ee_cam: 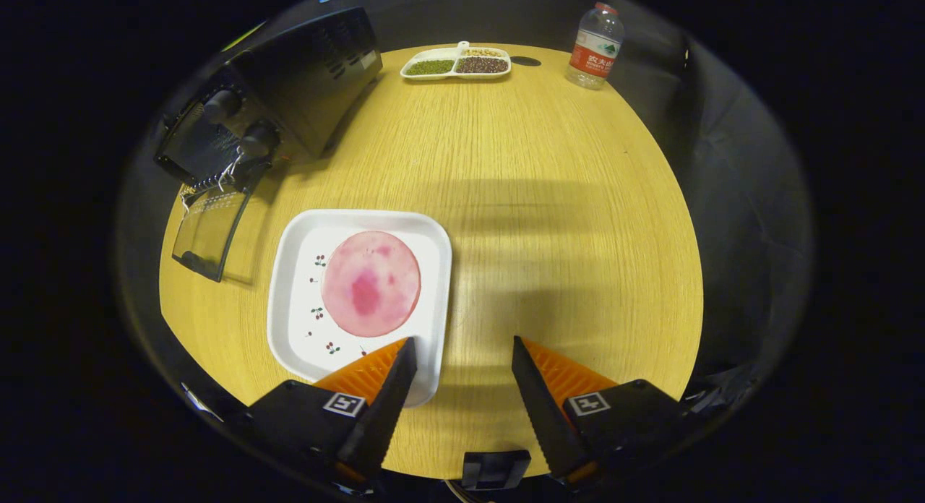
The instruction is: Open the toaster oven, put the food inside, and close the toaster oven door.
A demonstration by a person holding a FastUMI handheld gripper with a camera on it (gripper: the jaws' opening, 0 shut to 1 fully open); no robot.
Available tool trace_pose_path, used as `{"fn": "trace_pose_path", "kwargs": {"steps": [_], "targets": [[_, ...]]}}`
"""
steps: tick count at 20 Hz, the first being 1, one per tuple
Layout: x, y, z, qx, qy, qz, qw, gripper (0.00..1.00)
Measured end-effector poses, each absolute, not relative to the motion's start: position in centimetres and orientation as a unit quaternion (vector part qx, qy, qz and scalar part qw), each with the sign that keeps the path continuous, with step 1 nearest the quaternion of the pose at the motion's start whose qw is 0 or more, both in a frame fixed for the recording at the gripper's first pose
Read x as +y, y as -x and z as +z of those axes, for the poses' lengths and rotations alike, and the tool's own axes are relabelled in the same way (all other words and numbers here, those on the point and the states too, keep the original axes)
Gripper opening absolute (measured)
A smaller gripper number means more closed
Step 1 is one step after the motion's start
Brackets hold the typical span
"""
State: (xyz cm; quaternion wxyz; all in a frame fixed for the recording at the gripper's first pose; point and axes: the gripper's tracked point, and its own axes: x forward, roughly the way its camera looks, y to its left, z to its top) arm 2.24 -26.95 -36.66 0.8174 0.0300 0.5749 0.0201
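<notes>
Ham slice (371, 283) on white plate (433, 272); tongs (464, 353) open, empty; oven door (209, 232) down.

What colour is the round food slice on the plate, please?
Pink with a darker magenta blotch, seen in the gripper view.

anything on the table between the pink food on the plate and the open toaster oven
Nothing visible does. The pink food lies on the white plate, and only bare table separates it from the toaster oven, whose door hangs open. The open gripper holds nothing.
</notes>
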Motion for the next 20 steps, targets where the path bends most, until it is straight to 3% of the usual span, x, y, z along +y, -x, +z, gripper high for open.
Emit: {"fn": "trace_pose_path", "kwargs": {"steps": [6, 14, 20], "targets": [[-25.3, -2.2, -36.9, 0.610, -0.075, 0.019, 0.789, 0.26], [-25.2, -2.0, -36.7, 0.629, -0.165, 0.010, 0.759, 0.05], [-24.8, -2.0, -37.0, 0.615, -0.193, 0.024, 0.764, 0.02]]}}
